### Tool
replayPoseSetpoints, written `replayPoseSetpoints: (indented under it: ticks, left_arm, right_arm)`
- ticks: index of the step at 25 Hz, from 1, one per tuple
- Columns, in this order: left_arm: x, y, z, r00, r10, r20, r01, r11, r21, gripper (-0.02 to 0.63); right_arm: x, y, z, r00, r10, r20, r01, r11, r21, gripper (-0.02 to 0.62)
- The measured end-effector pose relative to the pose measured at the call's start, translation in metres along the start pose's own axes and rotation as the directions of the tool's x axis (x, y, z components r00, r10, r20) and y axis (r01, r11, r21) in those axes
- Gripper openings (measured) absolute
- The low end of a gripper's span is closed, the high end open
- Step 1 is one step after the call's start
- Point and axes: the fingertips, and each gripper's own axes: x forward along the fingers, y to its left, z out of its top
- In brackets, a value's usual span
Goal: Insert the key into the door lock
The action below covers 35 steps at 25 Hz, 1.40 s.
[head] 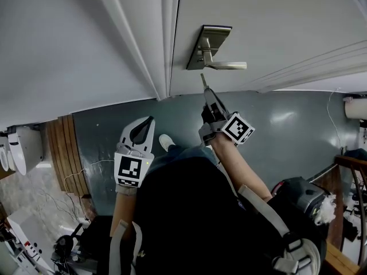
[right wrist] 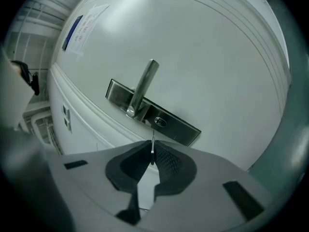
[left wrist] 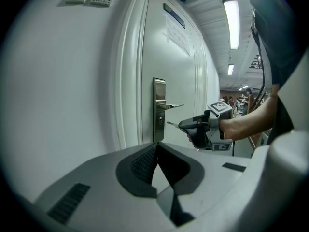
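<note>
Right gripper is raised to the door, with the person's forearm stretched out behind it. Its jaws are pressed together on the head of a key. In the right gripper view the thin blade of the key stands edge-on, sticking out past the dark pads of the gripper. The blade points at the metal lock plate, with its tip just short of the keyhole and a little to one side of it, not yet inside. The left gripper view gives the side angle: the right gripper holds the key level, and a small gap shows between its tip and the plate. The keyhole sits below the lever handle, and the key is at about keyhole height. From the head view, the lever handle lies above the key and clear of it. Left gripper hangs low and back, well apart from the lock and near the white door frame. Its jaws are closed tip to tip with nothing between them, and the pads meet at the front. Grey-green floor lies below.
</note>
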Motion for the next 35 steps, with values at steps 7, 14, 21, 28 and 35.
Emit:
replayPoseSetpoints:
  ticks: [7, 14, 21, 28, 35]
  left_arm:
    - [0.004, -0.001, -0.014, 0.999, -0.025, -0.028, 0.025, 1.000, 0.007, 0.008]
    - [0.000, 0.002, -0.021, 0.999, -0.011, -0.052, 0.012, 1.000, 0.008, 0.008]
    - [0.000, 0.003, -0.026, 0.997, -0.003, -0.074, 0.004, 1.000, 0.016, 0.008]
    - [0.000, 0.006, -0.023, 0.997, -0.003, -0.078, 0.005, 1.000, 0.023, 0.008]
    - [0.005, 0.007, -0.023, 0.997, -0.008, -0.074, 0.010, 1.000, 0.024, 0.008]
  right_arm:
    - [0.008, -0.024, 0.006, 0.998, -0.019, 0.061, 0.011, 0.992, 0.123, 0.032]
    - [0.020, -0.033, 0.009, 0.996, -0.003, 0.086, -0.018, 0.971, 0.238, 0.032]
    - [0.032, -0.038, 0.011, 0.994, 0.013, 0.109, -0.047, 0.947, 0.317, 0.032]
    - [0.035, -0.034, 0.013, 0.992, 0.019, 0.123, -0.063, 0.929, 0.365, 0.032]
    - [0.035, -0.031, 0.014, 0.992, 0.024, 0.123, -0.071, 0.917, 0.393, 0.032]
